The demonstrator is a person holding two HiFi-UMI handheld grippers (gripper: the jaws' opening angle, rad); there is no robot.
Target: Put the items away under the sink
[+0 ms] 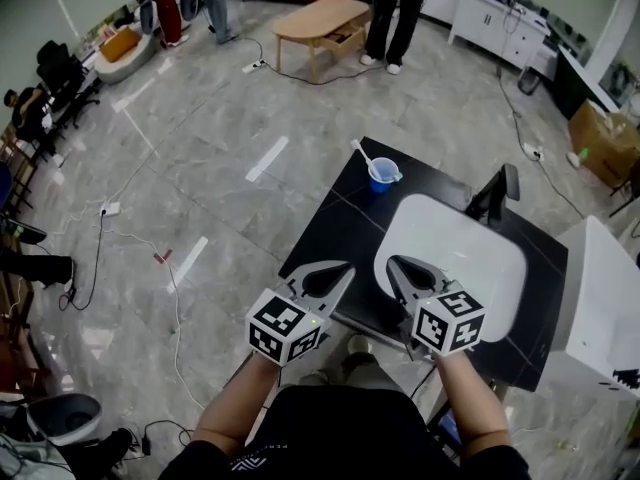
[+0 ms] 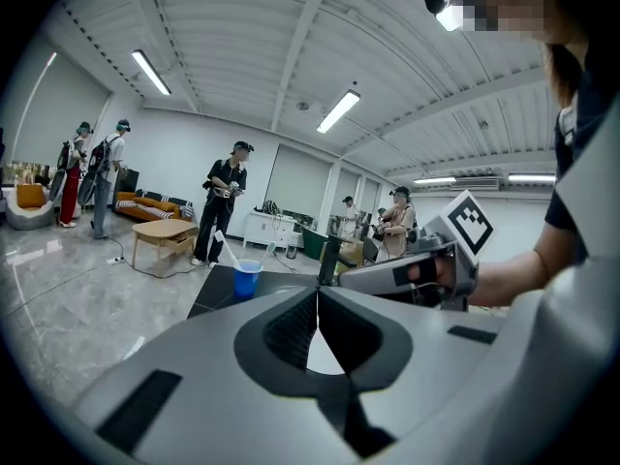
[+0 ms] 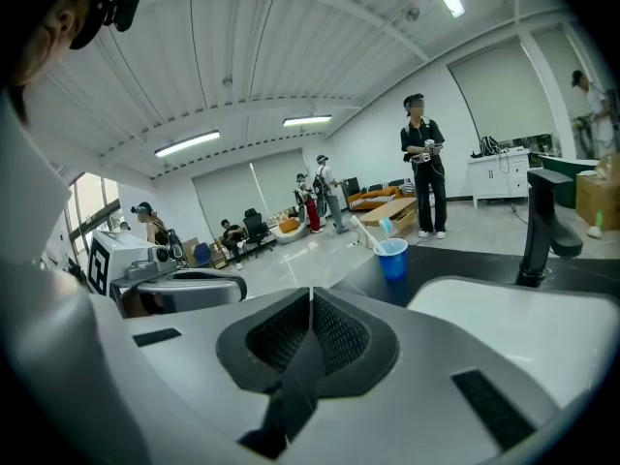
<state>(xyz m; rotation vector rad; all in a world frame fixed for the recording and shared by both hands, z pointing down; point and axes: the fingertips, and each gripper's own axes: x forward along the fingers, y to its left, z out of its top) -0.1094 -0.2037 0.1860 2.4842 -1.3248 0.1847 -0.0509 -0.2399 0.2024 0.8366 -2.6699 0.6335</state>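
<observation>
A blue cup (image 1: 382, 175) holding a white toothbrush (image 1: 362, 153) stands on the black counter (image 1: 340, 208), at its far left corner beside the white sink basin (image 1: 460, 258). A black faucet (image 1: 492, 196) rises at the basin's far side. My left gripper (image 1: 345, 268) hovers over the counter's near left edge, shut and empty. My right gripper (image 1: 393, 264) is at the basin's near left rim, also shut with nothing in it. The left gripper view (image 2: 317, 294) shows the cup (image 2: 247, 279) ahead. From the right gripper view (image 3: 311, 294), the cup (image 3: 392, 258) and faucet (image 3: 538, 226) lie beyond.
A white unit (image 1: 605, 298) stands right of the counter. A wooden coffee table (image 1: 320, 20) and a standing person (image 1: 395, 8) are across the room. Cables and a power strip (image 1: 110, 209) lie on the grey floor at the left.
</observation>
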